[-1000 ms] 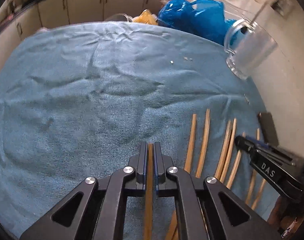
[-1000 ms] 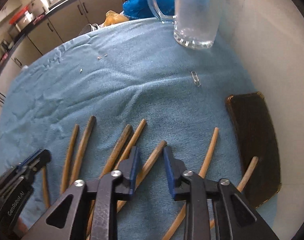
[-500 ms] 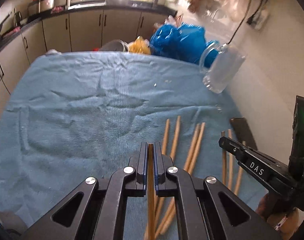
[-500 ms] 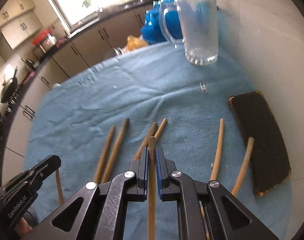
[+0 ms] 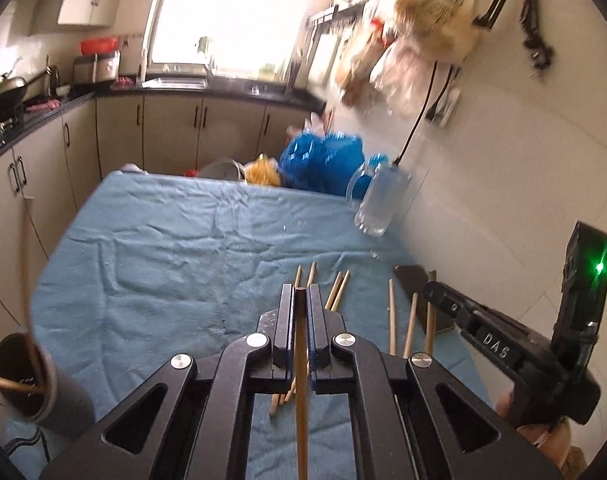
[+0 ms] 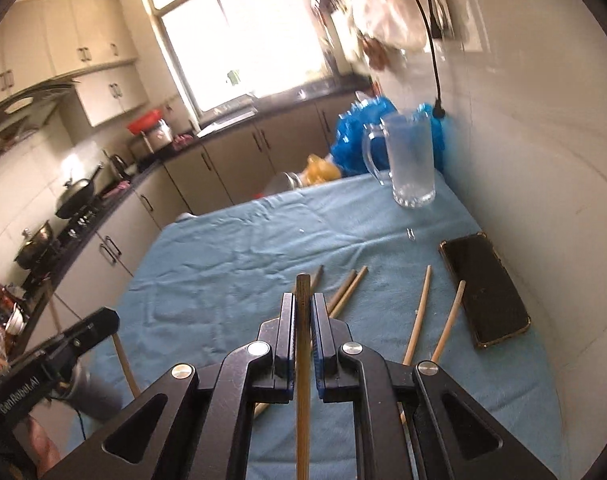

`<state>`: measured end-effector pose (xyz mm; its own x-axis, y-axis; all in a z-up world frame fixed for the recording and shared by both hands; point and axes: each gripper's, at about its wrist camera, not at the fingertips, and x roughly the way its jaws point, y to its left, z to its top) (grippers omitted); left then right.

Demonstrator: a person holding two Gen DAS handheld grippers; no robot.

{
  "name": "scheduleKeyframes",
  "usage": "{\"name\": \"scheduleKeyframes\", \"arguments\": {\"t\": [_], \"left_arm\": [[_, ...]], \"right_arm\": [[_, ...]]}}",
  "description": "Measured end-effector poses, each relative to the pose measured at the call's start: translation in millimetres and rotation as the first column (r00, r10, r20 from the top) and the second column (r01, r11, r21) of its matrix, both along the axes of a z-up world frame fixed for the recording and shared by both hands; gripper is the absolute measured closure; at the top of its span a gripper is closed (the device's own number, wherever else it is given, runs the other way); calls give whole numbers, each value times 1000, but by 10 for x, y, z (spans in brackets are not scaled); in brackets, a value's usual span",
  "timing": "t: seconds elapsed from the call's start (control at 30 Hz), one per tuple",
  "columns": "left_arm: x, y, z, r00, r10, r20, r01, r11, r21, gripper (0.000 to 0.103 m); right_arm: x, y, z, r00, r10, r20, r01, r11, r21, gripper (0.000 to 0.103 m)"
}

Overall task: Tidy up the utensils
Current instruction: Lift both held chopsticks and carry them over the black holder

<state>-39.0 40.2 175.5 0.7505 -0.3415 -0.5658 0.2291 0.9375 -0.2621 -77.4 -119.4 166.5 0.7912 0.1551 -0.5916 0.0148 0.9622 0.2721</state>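
While up high over the blue towel (image 5: 163, 264), left gripper (image 5: 301, 300) and right gripper (image 6: 303, 304) each squeezed tight on one chopstick (image 5: 301, 380), stick (image 6: 302, 380) lying straight along the fingers so as not to slip. More chopsticks (image 6: 419, 312) loose just ahead and right. Gray cup (image 5: 43, 392) down left of the left gripper, already holding sticks, likely where these go.

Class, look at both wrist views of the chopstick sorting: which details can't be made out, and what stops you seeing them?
- Left wrist view: the dark cup at the lower-left edge is blurred, so its chopsticks can't be counted.
- Right wrist view: the same cup sits behind the left gripper.
- Both views: the held chopstick runs off the bottom edge; the length is unknown.
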Motion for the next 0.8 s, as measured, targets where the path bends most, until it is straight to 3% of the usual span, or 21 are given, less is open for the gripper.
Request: {"name": "scheduleKeyframes", "arguments": {"t": [0.4, 0.8], "left_arm": [[-869, 482, 460, 987, 53, 153, -38, 994, -99, 98], [-1450, 1239, 985, 949, 166, 269, -131, 981, -142, 98]], "right_arm": [[-691, 388, 429, 977, 55, 206, -44, 997, -58, 96], [-791, 1026, 804, 930, 164, 328, -163, 986, -29, 96]]}}
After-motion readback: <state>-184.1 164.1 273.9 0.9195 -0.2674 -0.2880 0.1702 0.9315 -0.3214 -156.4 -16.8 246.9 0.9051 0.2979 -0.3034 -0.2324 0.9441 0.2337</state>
